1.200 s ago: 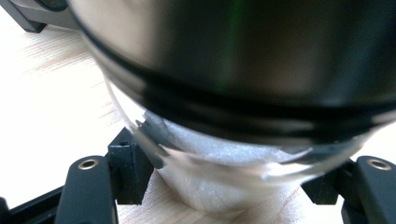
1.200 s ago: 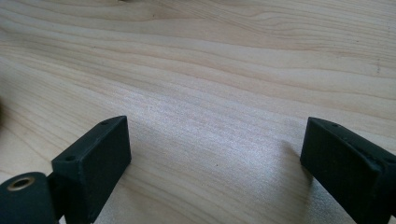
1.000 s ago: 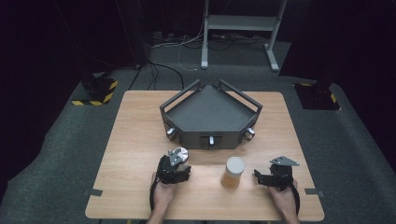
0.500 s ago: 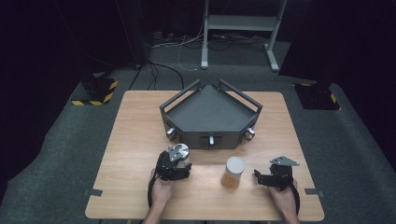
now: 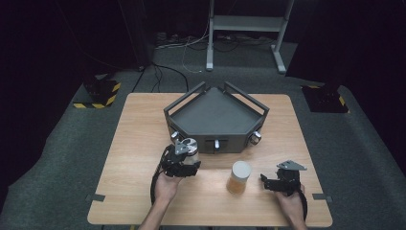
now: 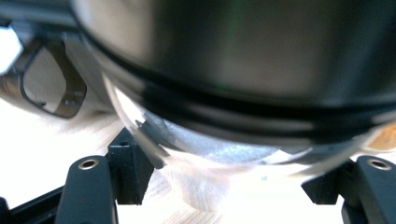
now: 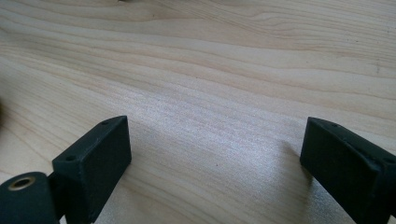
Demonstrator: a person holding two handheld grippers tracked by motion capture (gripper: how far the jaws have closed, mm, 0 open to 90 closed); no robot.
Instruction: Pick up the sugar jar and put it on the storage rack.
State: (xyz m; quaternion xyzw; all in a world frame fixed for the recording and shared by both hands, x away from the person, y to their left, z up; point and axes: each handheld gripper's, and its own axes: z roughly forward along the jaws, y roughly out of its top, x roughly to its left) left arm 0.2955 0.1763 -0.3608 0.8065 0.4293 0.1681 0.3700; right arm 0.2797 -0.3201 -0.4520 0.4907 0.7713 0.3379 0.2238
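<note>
A: Two grippers in high view. Left gripper is clamped on a clear jar w/ a silvery lid, off the table, right at the front wall of the dark tray.

B: Jar's axis?

A: Looks roughly upright, lid up; can't tell any tilt. From the jar, the tray floor lies at about 1 o'clock, just over the wall. Left hand is the nearer one by far.

B: Other side?

A: Right gripper rests low on the wood, jaws spread, nothing between. Amber jar w/ white lid stands just at its 9 o'clock, apart from it, and well clear of the held jar.

B: Left gripper view?

A: Clear jar is very close and blurred, dark band across it, glass bottom between the black fingertips. Pads squeeze its sides.

B: Right gripper view?

A: Bare wood grain between two wide-set fingertips. Not holding anything.

B: Obstacles?

A: Judging by layout, tray wall and its front knobs are what the jar must clear.
</note>
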